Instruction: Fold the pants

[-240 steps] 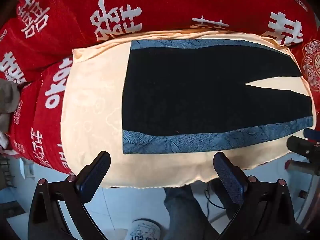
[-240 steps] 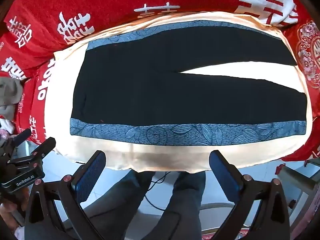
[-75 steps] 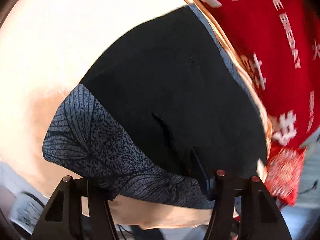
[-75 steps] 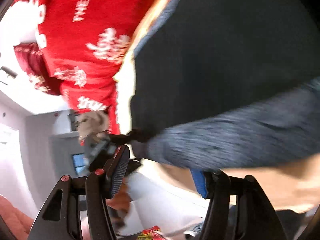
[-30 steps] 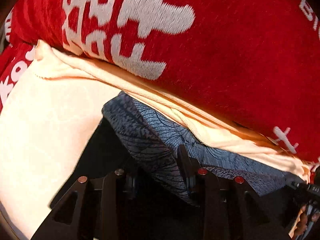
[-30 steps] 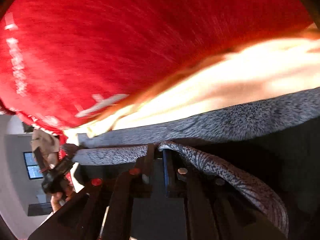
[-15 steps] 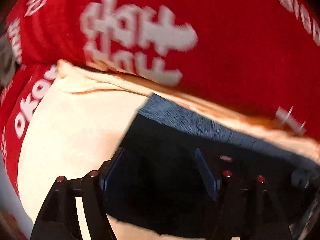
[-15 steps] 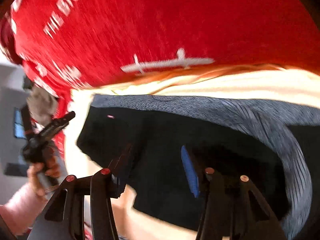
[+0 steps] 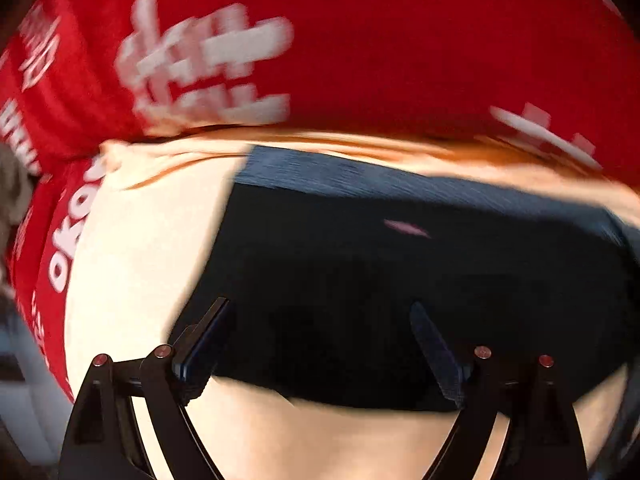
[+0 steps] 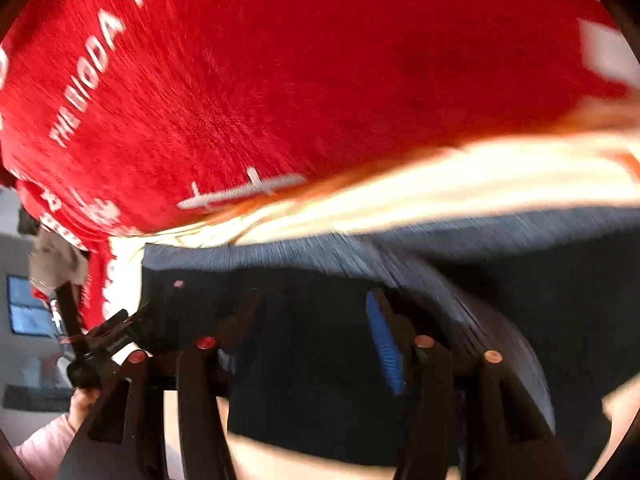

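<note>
The black pants (image 9: 400, 280) with a blue patterned side stripe (image 9: 360, 176) lie folded lengthwise on a cream cloth (image 9: 148, 248). My left gripper (image 9: 320, 344) is open and empty above the near part of the pants. In the right wrist view the same pants (image 10: 320, 360) fill the lower half, the stripe (image 10: 320, 252) along their far edge. My right gripper (image 10: 312, 320) is open and empty just above the black fabric. The left gripper (image 10: 104, 344) shows at the left edge there. Both views are blurred.
A red blanket with white characters (image 9: 360, 40) lies behind the cream cloth and fills the top of the right wrist view (image 10: 280, 80). The cream cloth's near edge (image 9: 360, 440) is below the pants. A grey room with a window (image 10: 24, 312) shows at far left.
Both grippers were shut on the striped edge a second ago. They have let it go, opened and drawn back toward me. The pants now lie folded in half lengthwise.
</note>
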The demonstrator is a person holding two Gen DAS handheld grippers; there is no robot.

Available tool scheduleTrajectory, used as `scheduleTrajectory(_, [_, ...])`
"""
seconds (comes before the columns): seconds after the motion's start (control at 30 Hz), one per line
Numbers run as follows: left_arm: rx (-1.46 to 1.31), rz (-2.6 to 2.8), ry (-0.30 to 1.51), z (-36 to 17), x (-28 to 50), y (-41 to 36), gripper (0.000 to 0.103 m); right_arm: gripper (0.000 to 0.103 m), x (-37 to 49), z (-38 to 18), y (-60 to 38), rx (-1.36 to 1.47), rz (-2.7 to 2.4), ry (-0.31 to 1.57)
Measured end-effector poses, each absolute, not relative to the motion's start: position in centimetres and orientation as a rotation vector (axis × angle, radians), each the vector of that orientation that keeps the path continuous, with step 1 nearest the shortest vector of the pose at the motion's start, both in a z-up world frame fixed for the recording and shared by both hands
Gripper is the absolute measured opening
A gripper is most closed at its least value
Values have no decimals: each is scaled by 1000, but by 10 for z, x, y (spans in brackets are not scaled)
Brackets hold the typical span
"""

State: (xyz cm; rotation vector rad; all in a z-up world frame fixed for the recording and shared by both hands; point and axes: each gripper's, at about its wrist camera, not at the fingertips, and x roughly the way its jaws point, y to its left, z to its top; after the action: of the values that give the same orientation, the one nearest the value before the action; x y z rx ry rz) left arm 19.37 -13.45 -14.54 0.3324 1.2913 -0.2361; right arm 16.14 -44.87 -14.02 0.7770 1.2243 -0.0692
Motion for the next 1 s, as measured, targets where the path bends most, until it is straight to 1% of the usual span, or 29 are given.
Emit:
scheduleTrajectory(0.17, [329,-526,1385,-137,130,-214,90,62,56,-128,-470,888,-126,1178])
scheduleTrajectory(0.37, [345,-833,1441,-145,55,-319,90,62,-68,-145,-489,1051,-269,1225])
scheduleTrajectory(0.47, [364,-908,1451,-155,36,-354,90,62,-123,-159,-484,1196,-364,1199])
scheduleTrajectory(0.53, [377,-949,1425,-154,25,-377,90,62,-156,-170,-478,1315,-410,1152])
scheduleTrajectory(0.67, [404,-957,1419,-162,24,-413,90,62,-193,-189,-461,1442,-451,1057])
scheduleTrajectory(0.77, [366,-971,1419,-165,30,-419,90,62,-206,-204,-445,1505,-427,1005])
scheduleTrajectory(0.9, [379,-982,1405,-169,24,-425,90,62,-216,-214,-432,1604,-400,841])
scheduleTrajectory(1.0, [393,-990,1386,-168,18,-425,90,63,-221,-222,-430,1678,-379,760])
